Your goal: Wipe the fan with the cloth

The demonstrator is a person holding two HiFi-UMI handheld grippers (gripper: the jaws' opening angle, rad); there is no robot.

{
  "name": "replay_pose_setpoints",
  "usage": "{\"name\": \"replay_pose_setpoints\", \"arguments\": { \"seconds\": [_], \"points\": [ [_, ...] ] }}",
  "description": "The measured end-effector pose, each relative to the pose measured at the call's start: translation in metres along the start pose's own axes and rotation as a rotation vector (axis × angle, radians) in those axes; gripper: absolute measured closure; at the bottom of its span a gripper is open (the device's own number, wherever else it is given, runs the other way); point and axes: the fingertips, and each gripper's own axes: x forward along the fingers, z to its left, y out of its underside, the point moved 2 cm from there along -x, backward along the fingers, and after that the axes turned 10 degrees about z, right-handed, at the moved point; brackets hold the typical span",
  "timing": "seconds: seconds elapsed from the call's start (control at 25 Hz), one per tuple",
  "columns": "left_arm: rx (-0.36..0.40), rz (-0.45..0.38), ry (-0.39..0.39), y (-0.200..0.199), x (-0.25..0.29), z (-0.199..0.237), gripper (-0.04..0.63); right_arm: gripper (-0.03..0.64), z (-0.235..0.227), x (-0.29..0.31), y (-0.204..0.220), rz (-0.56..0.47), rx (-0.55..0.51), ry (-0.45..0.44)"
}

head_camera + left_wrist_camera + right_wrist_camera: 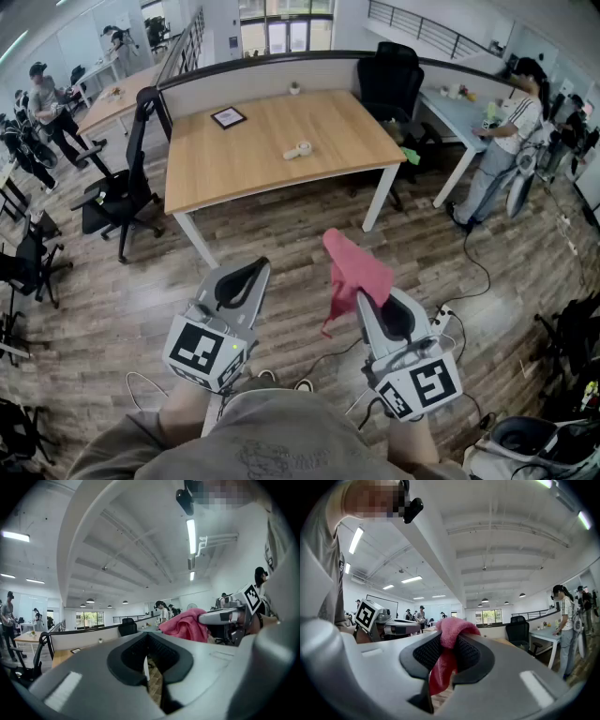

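My right gripper (372,298) is shut on a pink cloth (352,270), held level above the wood floor. The cloth bunches over the jaw tips and hangs down between them (449,634). My left gripper (249,268) is level beside it, shut, with nothing between its jaws (146,662). In the left gripper view the cloth (185,623) shows to the right. A small white object (298,150) lies on the wooden table (244,164) ahead; I cannot tell whether it is the fan.
A framed picture (228,117) lies on the table near the grey partition (281,80). Black office chairs stand at the left (117,192) and behind the table (389,75). A person (506,141) stands at a desk to the right. Cables and a power strip (441,321) lie on the floor.
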Motion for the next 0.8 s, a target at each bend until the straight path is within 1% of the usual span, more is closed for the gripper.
{"name": "replay_pose_setpoints", "arguments": {
  "seconds": [0.2,0.52,0.6,0.68,0.72,0.76,0.8],
  "points": [
    [0.003,-0.004,-0.006,-0.003,0.004,-0.005,0.594,0.544,-0.009,-0.003,0.002,-0.005,0.019,0.004],
    [0.008,0.017,-0.019,0.002,0.010,-0.012,0.594,0.543,-0.024,-0.009,0.005,-0.007,0.029,0.018],
    [-0.001,0.012,-0.033,0.003,0.010,-0.011,0.594,0.543,-0.028,-0.008,0.007,-0.004,0.028,0.021],
    [-0.018,0.008,-0.067,0.003,0.011,-0.007,0.592,0.543,-0.031,-0.007,0.008,-0.003,0.032,0.024],
    [-0.025,0.011,-0.081,0.004,0.012,-0.004,0.568,0.544,-0.033,-0.006,0.009,-0.002,0.035,0.024],
    [-0.032,0.018,-0.088,0.005,0.014,-0.002,0.456,0.543,-0.034,-0.004,0.009,0.000,0.039,0.022],
    [-0.039,0.024,-0.092,0.006,0.016,-0.001,0.359,0.543,-0.034,-0.003,0.010,0.002,0.042,0.020]
  ]
}}
